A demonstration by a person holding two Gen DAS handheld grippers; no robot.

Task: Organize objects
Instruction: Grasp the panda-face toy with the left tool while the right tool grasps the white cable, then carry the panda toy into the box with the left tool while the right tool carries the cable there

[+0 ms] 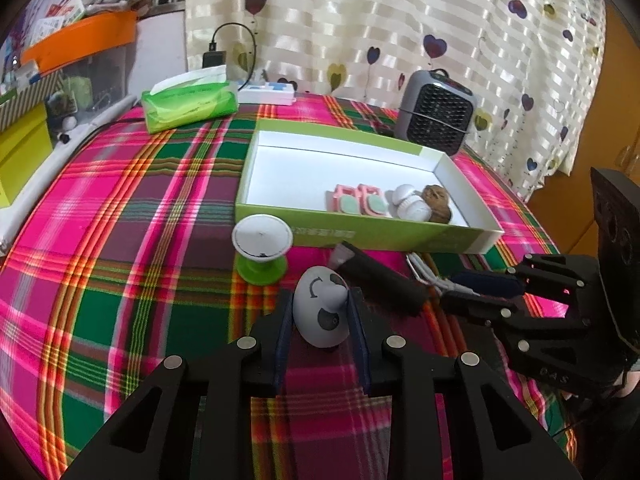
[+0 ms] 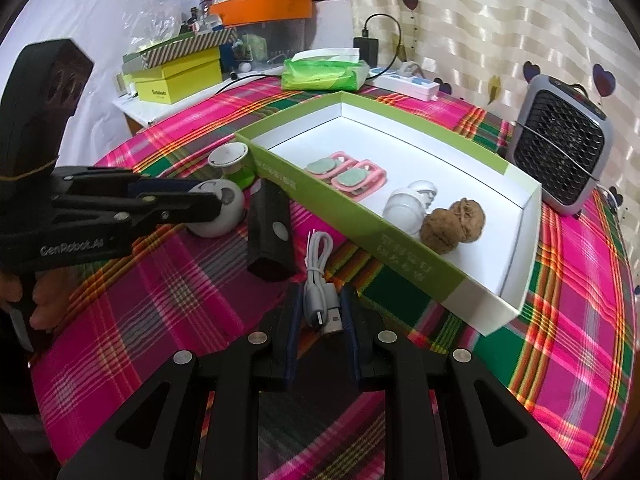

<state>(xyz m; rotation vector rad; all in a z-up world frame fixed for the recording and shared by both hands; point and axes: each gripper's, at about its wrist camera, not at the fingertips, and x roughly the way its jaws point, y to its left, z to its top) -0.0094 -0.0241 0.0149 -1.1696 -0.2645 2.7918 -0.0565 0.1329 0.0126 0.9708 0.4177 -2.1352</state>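
Left gripper (image 1: 320,312) pinching the grey egg-shaped gadget (image 1: 322,308) between its jaws, just in front of the green box (image 1: 360,238). Right gripper (image 2: 320,312) with jaws closed around the coiled white USB cable (image 2: 320,284), also before the box. Black rectangular device (image 2: 269,232) lying between gadget and cable. Inside the box: pink clips (image 2: 346,176), white piece (image 2: 408,204), walnut (image 2: 452,222).

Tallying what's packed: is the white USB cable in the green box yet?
Out. The cable lies on the tablecloth before the box, between the right gripper fingers.
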